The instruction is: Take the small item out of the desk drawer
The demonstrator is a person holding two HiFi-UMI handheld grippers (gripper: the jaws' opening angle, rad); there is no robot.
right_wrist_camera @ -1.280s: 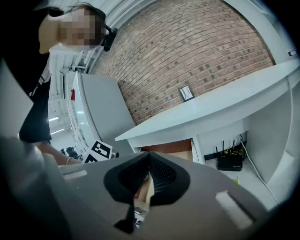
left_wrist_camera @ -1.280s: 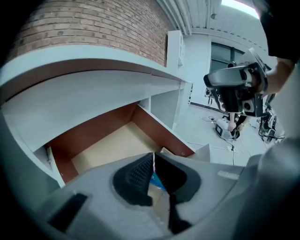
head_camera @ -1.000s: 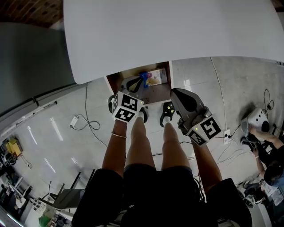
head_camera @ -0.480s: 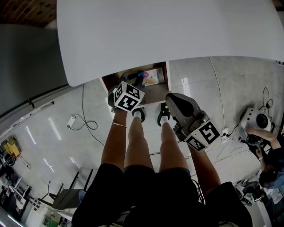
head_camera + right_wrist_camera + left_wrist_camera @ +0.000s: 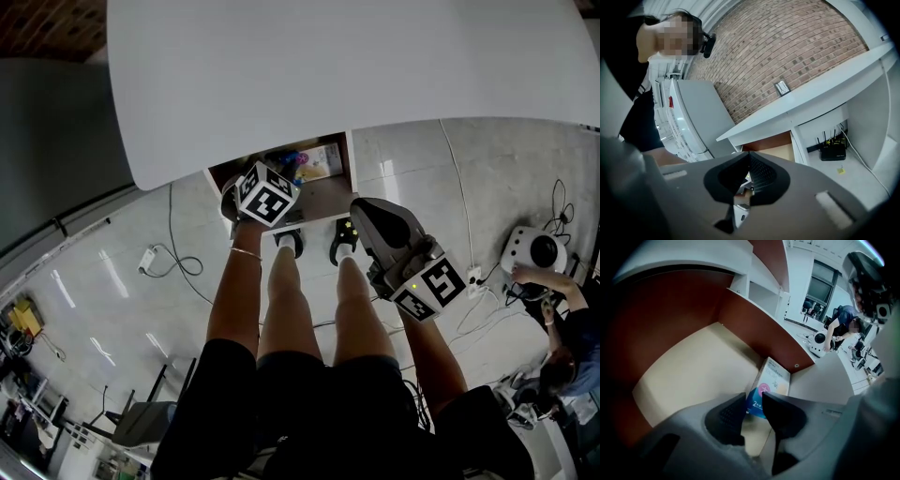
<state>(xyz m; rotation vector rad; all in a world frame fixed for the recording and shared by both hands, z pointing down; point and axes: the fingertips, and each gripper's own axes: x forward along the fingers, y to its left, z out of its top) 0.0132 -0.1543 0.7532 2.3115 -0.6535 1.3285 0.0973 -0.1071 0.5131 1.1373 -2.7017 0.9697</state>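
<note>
The desk drawer (image 5: 330, 197) stands pulled out under the white desk top (image 5: 356, 66). In it lie a small white, blue and yellow box (image 5: 324, 160) and a blue and purple item (image 5: 298, 159). My left gripper (image 5: 753, 400) reaches down into the drawer; its marker cube (image 5: 266, 195) hides its tips in the head view. Its jaws have just been opening and now stand apart. The box (image 5: 769, 380) lies just beyond the tips, its blue end showing in the gap, not pressed. My right gripper (image 5: 749, 157) is shut on nothing, held beside the drawer's right front corner (image 5: 364, 208).
The person's legs and dark shoes (image 5: 341, 239) stand right in front of the drawer. Cables and a power strip (image 5: 150, 256) lie on the tiled floor at left. A seated person with a white device (image 5: 531, 249) is at right. A black router (image 5: 833, 151) sits under the desk.
My left gripper has sunk from in front of the drawer into it, and its cube now sits higher in the head view. The right gripper has kept its place.
</note>
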